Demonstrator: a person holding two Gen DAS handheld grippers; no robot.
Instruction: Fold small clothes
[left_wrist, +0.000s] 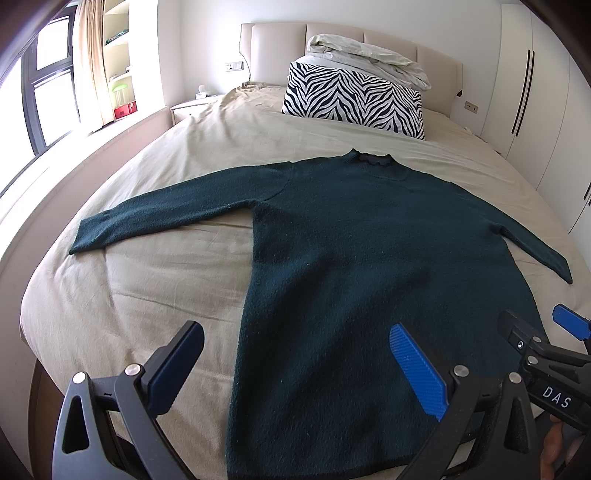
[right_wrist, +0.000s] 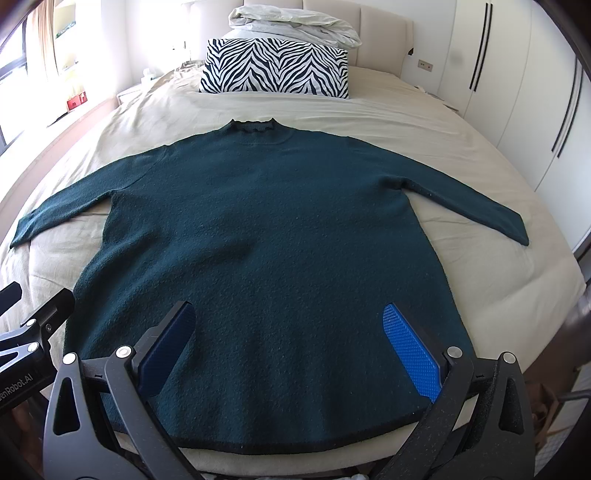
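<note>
Left tongs (left_wrist: 299, 363) & right tongs (right_wrist: 297, 347) wide open, empty, over sweater (right_wrist: 273, 236) hem

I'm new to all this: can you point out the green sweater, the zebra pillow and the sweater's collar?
Green sweater (right_wrist: 280, 236): right wrist view, middle of its chest.
Zebra pillow (right_wrist: 275, 68): right wrist view, centre of its striped front.
Collar (left_wrist: 371, 158): left wrist view, the frilled neck edge.
</note>
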